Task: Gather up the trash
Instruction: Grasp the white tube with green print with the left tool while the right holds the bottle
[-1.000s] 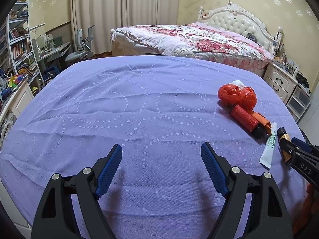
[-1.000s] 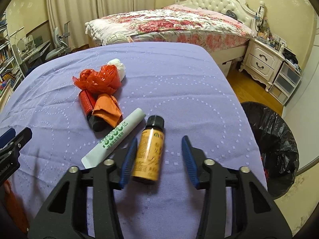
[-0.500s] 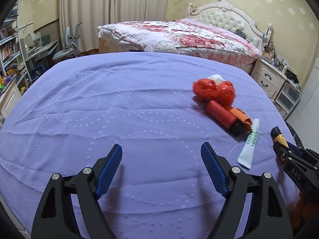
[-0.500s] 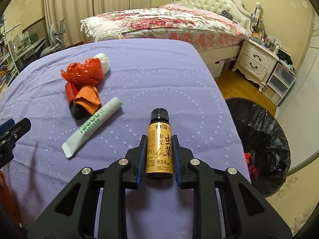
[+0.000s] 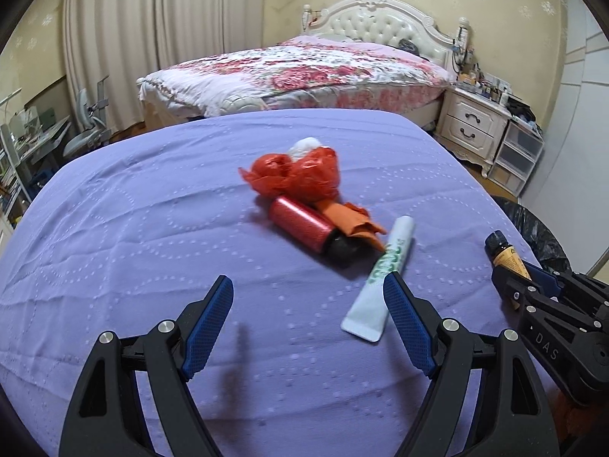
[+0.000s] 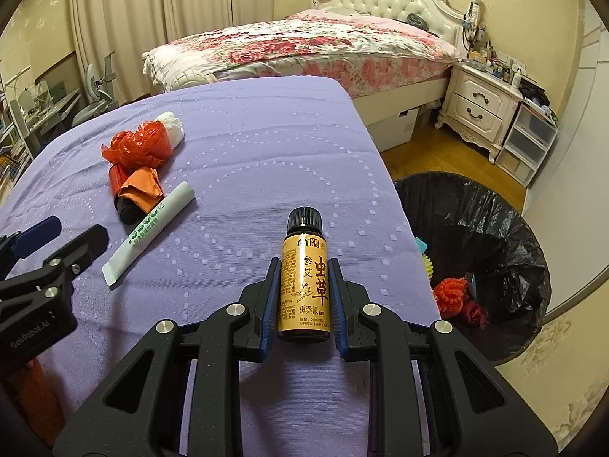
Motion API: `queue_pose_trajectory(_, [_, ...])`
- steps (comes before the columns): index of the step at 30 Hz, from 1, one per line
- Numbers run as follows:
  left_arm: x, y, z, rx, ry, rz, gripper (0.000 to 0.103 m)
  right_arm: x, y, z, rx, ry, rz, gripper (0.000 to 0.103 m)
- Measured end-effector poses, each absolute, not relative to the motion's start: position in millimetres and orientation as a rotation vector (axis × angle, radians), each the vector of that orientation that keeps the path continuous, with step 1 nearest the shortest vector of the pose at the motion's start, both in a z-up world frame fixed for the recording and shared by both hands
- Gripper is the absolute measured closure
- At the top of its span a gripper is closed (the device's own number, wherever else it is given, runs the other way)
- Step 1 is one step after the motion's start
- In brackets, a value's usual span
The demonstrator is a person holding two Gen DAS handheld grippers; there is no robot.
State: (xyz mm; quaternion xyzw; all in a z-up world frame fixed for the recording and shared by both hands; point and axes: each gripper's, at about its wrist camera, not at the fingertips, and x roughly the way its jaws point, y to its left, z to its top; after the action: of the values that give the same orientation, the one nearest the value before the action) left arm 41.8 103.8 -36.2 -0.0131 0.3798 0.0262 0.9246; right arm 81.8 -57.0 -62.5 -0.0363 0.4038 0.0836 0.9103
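The right gripper (image 6: 303, 299), a black two-finger clamp with blue ribbed pads (image 6: 269, 304), tilts downward with its jaws pressed against both sides of a small brown glass bottle with a gold label (image 6: 304, 280) (the bottle's black cap points away from the camera). The left gripper (image 5: 309, 327), of the same build, tilts down too, its jaws spread wide with nothing between them.
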Motion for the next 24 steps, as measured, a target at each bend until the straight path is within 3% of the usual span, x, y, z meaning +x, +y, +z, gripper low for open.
queue_pose_trajectory(9, [60.0,81.2,-45.6,0.037,0.833,0.014,0.027,80.9,-63.1,-63.8,-0.044,0.828,0.191,0.080])
queue_pose_trajectory(19, [54.5,66.7,-52.4,0.067,0.861,-0.080,0.077,81.4,-64.4,-64.4,-0.035,0.828,0.199,0.079])
queue_pose_trajectory(24, [47.3,62.4,-50.3,0.054,0.841,-0.115,0.083,80.7,-63.5,-64.5,-0.041,0.828,0.198,0.080])
